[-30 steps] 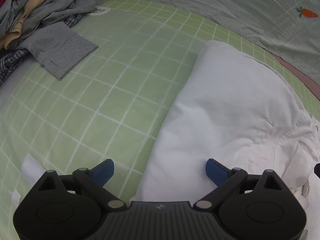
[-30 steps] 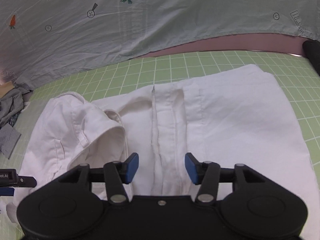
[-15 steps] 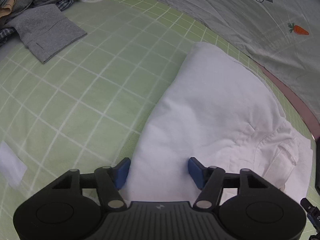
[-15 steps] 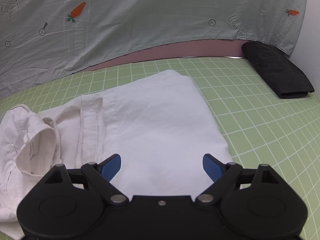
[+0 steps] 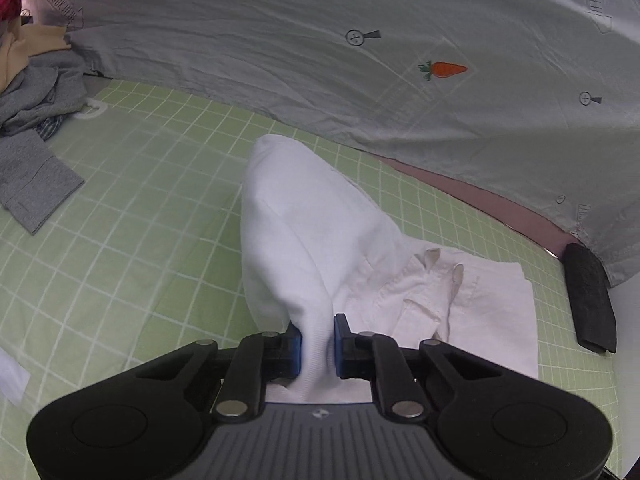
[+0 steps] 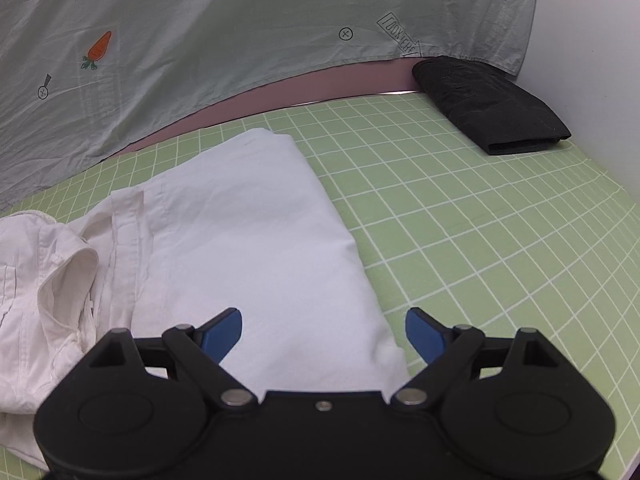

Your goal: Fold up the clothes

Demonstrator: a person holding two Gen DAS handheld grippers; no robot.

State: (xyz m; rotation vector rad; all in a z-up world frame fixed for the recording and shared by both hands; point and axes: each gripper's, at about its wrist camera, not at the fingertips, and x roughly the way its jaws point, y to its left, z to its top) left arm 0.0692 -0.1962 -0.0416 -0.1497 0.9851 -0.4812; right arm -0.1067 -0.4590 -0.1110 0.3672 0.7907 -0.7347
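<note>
Left edge of the white shirt (image 5: 304, 240) vanishes behind the left tool (image 5: 317, 346) body, and the grey clothes pile (image 5: 36, 120) is cut off at frame edge. Left tool's jaws are closing, nearly together, pinching a bunched fold of shirt lifted off the green grid worktop (image 5: 140, 200). Right tool (image 6: 324, 330) is spread wide over the shirt's right edge (image 6: 256, 240), pads touching nothing. Folded black garment (image 6: 488, 108) sits far right. A second ago the left tool was wide open and the shirt lay flat.
</note>
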